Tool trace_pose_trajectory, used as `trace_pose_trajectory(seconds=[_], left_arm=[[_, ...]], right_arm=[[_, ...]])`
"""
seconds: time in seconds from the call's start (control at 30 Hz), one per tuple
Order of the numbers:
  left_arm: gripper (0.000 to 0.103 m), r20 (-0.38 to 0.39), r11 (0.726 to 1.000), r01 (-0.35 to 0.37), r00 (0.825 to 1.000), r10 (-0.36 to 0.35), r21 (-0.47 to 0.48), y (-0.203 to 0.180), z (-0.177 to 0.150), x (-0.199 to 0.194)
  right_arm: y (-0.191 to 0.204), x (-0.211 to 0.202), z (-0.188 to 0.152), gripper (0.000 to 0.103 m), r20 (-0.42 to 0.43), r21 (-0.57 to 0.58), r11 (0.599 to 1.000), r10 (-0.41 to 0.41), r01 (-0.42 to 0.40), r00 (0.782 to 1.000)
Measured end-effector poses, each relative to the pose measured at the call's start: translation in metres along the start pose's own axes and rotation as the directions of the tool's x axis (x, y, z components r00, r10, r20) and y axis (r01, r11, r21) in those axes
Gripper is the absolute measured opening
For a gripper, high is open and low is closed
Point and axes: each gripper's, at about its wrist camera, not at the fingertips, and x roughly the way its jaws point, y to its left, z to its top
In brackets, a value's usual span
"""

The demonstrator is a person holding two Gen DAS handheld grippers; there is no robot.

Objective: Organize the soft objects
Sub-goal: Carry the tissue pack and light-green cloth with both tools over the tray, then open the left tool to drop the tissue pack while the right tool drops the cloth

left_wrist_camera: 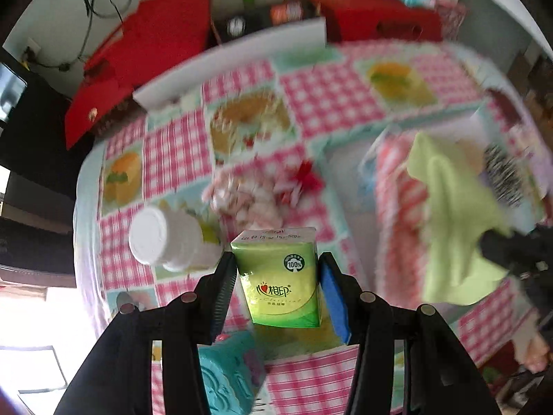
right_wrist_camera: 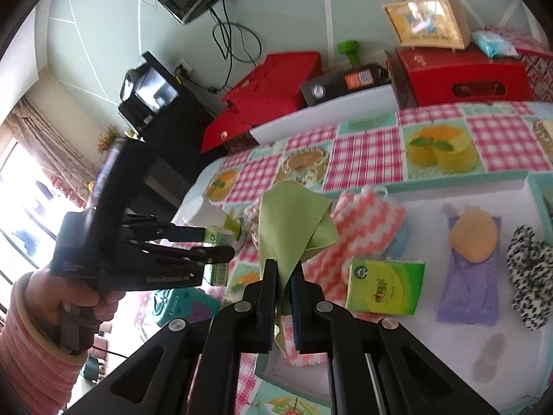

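Checked pink-and-white tabletop (right_wrist_camera: 373,152) with cake pictures, red boxes (right_wrist_camera: 463,76) along the far edge by a pale green wall.

Left hand-held gripper (left_wrist_camera: 276,278): clamped on a green tissue pack (left_wrist_camera: 280,276), pack upright between both pads, lifted clear of the cloth. Just beyond its left finger, a white bottle (left_wrist_camera: 166,238) lying on its side; ahead, a blurred pink-and-white bundle (left_wrist_camera: 249,197); below the fingers, a teal block (left_wrist_camera: 228,373).

Right hand-held gripper (right_wrist_camera: 284,297): pinched tight on a light green cloth (right_wrist_camera: 293,221), cloth standing up from the fingers. Beyond and to its right, a white tray (right_wrist_camera: 484,186) holding a pink-and-white knit piece (right_wrist_camera: 366,228), a second green tissue pack (right_wrist_camera: 383,285), a purple packet (right_wrist_camera: 466,287) with an orange sponge (right_wrist_camera: 473,235) on top, and a black-and-white fuzzy item (right_wrist_camera: 532,273). To its left, a hand (right_wrist_camera: 86,297) in a striped pink sleeve carrying the other gripper.
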Motion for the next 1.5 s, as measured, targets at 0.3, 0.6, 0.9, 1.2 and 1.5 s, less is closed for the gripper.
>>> trace_pose_trajectory(seconds=[0.3, 0.6, 0.9, 1.2, 1.5], left_arm=[[0.05, 0.171, 0.994, 0.104, 0.98, -0.098, -0.027, -0.03, 0.012, -0.05], [0.05, 0.145, 0.984, 0.175, 0.974, -0.175, 0.015, -0.078, 0.01, -0.04], [0.051, 0.012, 0.975, 0.22, 0.975, -0.221, 0.04, -0.125, -0.005, 0.006], [0.065, -0.025, 0.977, 0.212, 0.977, -0.212, 0.008, -0.126, -0.012, 0.018], [0.091, 0.081, 0.981, 0.123, 0.99, -0.112, -0.152, -0.092, -0.013, 0.015]], right_arm=[[-0.005, -0.052, 0.008, 0.008, 0.125, 0.006, 0.997, -0.074, 0.074, 0.989], [-0.038, -0.079, 0.003, 0.008, 0.114, 0.067, 0.966, -0.256, 0.25, 0.96], [-0.065, -0.07, -0.003, 0.011, 0.027, 0.103, 0.928, -0.363, 0.359, 0.931], [-0.08, -0.061, -0.007, 0.021, -0.029, 0.134, 0.897, -0.421, 0.42, 0.907], [-0.074, -0.052, -0.007, 0.086, -0.045, 0.086, 0.873, -0.478, 0.48, 0.877]])
